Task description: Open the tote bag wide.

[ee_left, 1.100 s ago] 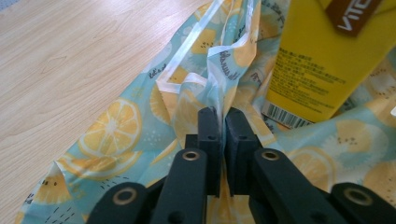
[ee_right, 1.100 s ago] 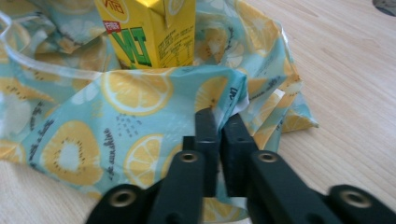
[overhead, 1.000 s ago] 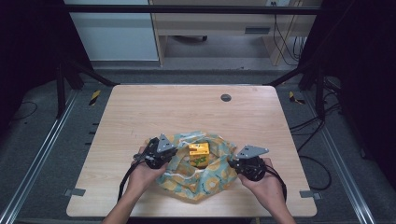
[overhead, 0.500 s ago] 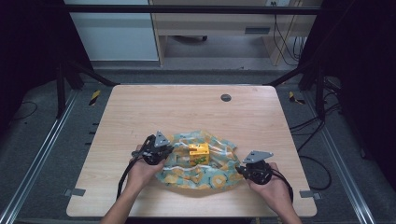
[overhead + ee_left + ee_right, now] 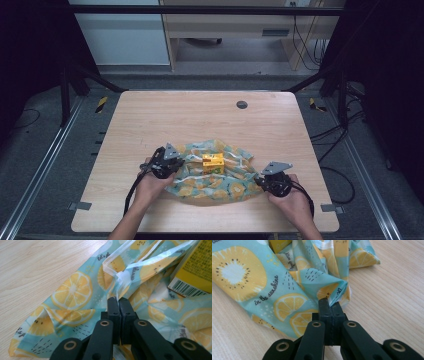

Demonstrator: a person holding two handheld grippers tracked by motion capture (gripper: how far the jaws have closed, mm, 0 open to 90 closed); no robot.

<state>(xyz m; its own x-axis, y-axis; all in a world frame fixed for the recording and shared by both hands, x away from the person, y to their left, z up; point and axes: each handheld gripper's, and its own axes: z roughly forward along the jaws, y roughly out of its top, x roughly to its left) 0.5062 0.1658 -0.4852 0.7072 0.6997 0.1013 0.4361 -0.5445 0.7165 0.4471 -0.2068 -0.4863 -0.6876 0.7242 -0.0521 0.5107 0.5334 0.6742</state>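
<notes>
High view: lemon-print cloth (image 5: 215, 172) spread across near table (image 5: 200, 120), long axis running left gripper (image 5: 167, 167) to right gripper (image 5: 267, 182), yellow box (image 5: 212, 162) on top, nearer left. Left gripper view: jaws pinched on cloth (image 5: 75, 295) edge, box (image 5: 195, 270) up right. Right gripper view: jaws clamped on cloth (image 5: 262, 285) corner fold, cloth stretching away left.

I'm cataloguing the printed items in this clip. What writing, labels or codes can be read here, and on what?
"in the sunshine": on the teal lemon-print fabric bag.
"let's gl...": on that bag, cut off by a fold.
Barcode and small print on the yellow cardboard box: too small and blurred to read.
</notes>
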